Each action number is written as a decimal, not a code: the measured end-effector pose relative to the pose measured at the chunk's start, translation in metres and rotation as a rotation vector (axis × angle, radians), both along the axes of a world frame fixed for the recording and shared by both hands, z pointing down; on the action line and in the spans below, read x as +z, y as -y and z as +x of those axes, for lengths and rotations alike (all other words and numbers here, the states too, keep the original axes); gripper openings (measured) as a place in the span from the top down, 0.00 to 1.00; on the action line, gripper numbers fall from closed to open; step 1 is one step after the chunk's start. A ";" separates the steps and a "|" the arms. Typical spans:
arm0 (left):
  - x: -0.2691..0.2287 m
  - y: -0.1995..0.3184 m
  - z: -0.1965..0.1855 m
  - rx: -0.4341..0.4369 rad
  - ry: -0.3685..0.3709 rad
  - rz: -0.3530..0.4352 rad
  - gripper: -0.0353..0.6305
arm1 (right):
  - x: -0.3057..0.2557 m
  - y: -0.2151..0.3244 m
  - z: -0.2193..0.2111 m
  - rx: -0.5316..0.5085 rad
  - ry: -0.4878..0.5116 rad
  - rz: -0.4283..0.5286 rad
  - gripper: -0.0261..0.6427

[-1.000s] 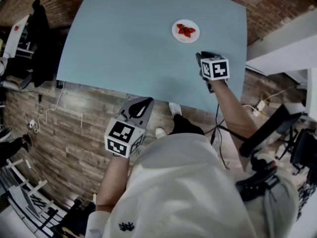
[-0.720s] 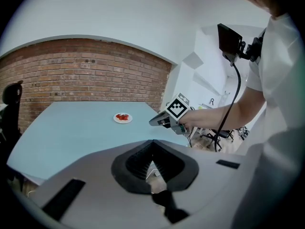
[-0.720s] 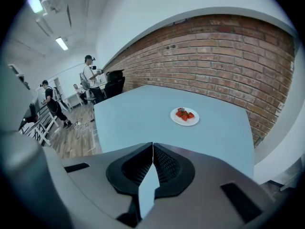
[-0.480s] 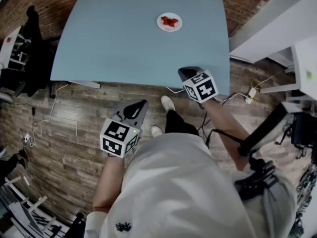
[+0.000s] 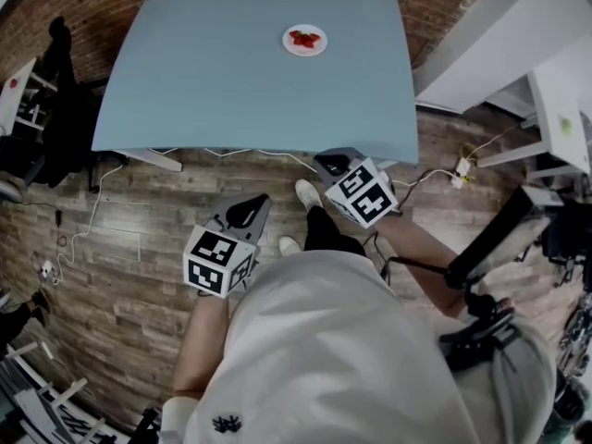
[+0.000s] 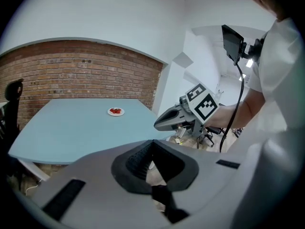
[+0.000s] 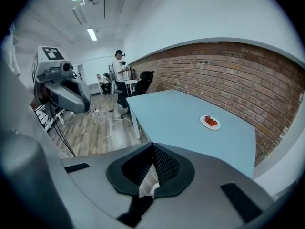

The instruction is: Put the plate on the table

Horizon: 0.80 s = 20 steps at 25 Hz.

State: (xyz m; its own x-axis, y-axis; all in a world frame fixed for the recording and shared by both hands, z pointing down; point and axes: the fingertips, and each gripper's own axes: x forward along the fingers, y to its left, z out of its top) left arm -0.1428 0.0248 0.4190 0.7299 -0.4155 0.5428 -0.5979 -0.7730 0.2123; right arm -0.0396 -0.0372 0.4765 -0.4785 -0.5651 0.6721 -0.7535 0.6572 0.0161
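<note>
A small white plate (image 5: pixel 304 40) with red strawberries on it rests on the light blue table (image 5: pixel 213 81), near its far right side. Both grippers hang over the wooden floor, short of the table's near edge and well away from the plate. My left gripper (image 5: pixel 246 213) is shut with nothing in it. My right gripper (image 5: pixel 331 164) sits just past the table's front edge, also shut and empty. The plate (image 6: pixel 115 111) shows far off in the left gripper view, past the jaws, and the plate (image 7: pixel 210 122) lies ahead and to the right in the right gripper view.
A brick wall (image 7: pixel 228 80) runs behind the table. Black chairs (image 5: pixel 55 72) stand at the table's left. A white desk (image 5: pixel 518 54) fills the right. Cables (image 5: pixel 92 220) trail over the wooden floor. People (image 7: pixel 120 75) stand far back in the room.
The right gripper has drawn back from beside the plate to off the table's front edge. The view has backed away from the table. The plate stays put.
</note>
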 end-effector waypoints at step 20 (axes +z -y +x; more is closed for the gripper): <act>0.006 -0.018 -0.007 -0.011 -0.022 -0.003 0.95 | -0.016 -0.042 -0.022 -0.097 -0.037 0.024 0.95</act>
State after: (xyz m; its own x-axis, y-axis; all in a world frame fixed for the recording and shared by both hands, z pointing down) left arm -0.1495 0.0426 0.4248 0.7371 -0.4220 0.5279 -0.6015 -0.7657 0.2277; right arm -0.0613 0.0052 0.4608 -0.5069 -0.5339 0.6768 -0.6852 0.7259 0.0594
